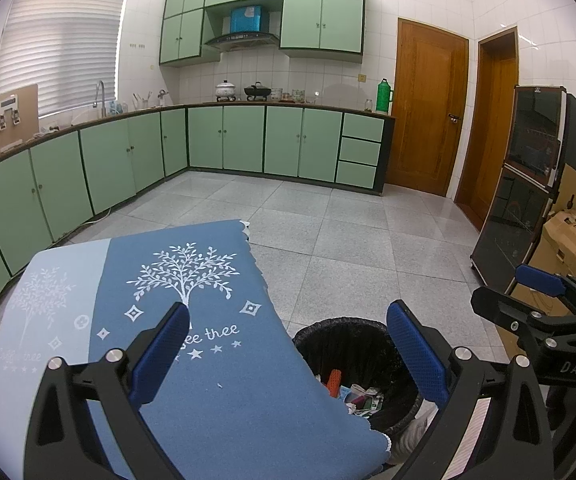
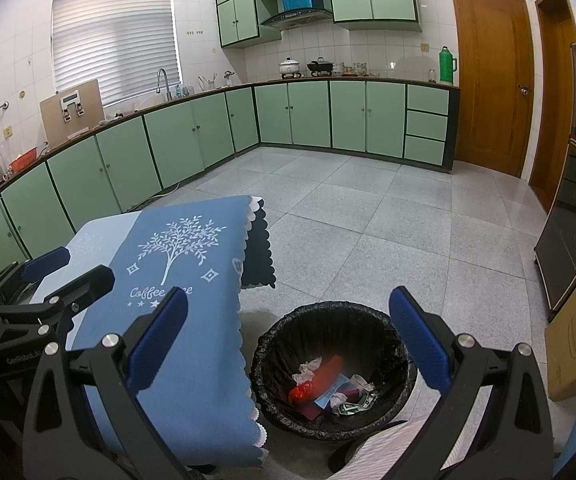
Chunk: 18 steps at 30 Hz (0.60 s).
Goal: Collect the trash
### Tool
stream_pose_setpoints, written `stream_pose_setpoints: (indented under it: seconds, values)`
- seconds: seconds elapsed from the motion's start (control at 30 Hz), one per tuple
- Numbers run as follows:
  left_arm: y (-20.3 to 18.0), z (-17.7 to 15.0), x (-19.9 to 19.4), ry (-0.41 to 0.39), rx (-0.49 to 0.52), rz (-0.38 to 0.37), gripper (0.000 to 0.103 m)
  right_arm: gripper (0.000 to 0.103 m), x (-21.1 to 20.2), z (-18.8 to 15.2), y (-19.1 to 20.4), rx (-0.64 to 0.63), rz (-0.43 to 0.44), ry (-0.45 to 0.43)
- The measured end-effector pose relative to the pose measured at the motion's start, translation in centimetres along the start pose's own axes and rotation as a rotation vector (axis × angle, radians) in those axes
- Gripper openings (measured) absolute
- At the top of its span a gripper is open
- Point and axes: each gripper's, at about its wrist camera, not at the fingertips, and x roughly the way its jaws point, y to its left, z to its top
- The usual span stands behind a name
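A black-bagged trash bin (image 2: pixel 391 344) stands on the floor beside the table's right edge and also shows in the left wrist view (image 1: pixel 327 340). It holds several pieces of trash: a blurred red packet (image 2: pixel 319 378), white crumpled tissue (image 2: pixel 307 370), a blue paper (image 2: pixel 333 394) and a small cup (image 2: pixel 357 382). My right gripper (image 2: pixel 288 340) is open and empty, high above the bin. My left gripper (image 1: pixel 288 352) is open and empty, over the table's right edge. The table is covered by a blue cloth (image 1: pixel 216 360) with white tree prints.
Green kitchen cabinets (image 2: pixel 307 116) line the far and left walls. Two wooden doors (image 2: pixel 491 80) stand at the right. A dark glass cabinet (image 1: pixel 527 184) and cardboard boxes (image 1: pixel 567 248) stand on the right side. A grey tiled floor (image 2: pixel 387 220) lies beyond the bin.
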Motion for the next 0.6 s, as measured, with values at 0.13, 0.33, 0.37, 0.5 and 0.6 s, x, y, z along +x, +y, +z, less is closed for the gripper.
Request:
stream_pose_setpoints:
  seconds: [0.13, 0.33, 0.37, 0.5, 0.6]
  values:
    - [-0.03, 0.0, 0.04, 0.003, 0.0, 0.0, 0.097, 0.098, 0.02, -0.01, 0.01, 0.0, 0.0, 0.0]
    - [-0.08, -0.02, 0.01, 0.005, 0.0, 0.002, 0.097, 0.098, 0.03, -0.01, 0.01, 0.0, 0.0, 0.0]
    - [-0.07, -0.01, 0.03, 0.006, -0.001, 0.001, 0.097, 0.098, 0.05, 0.0, 0.03, 0.0, 0.0, 0.001]
    - [-0.12, 0.02, 0.02, 0.007, 0.0, 0.002, 0.097, 0.098, 0.07, 0.0, 0.05, 0.0, 0.0, 0.0]
    - [-0.11, 0.01, -0.02, 0.007, 0.0, 0.002, 0.097, 0.098, 0.03, -0.06, -0.02, 0.0, 0.0, 0.001]
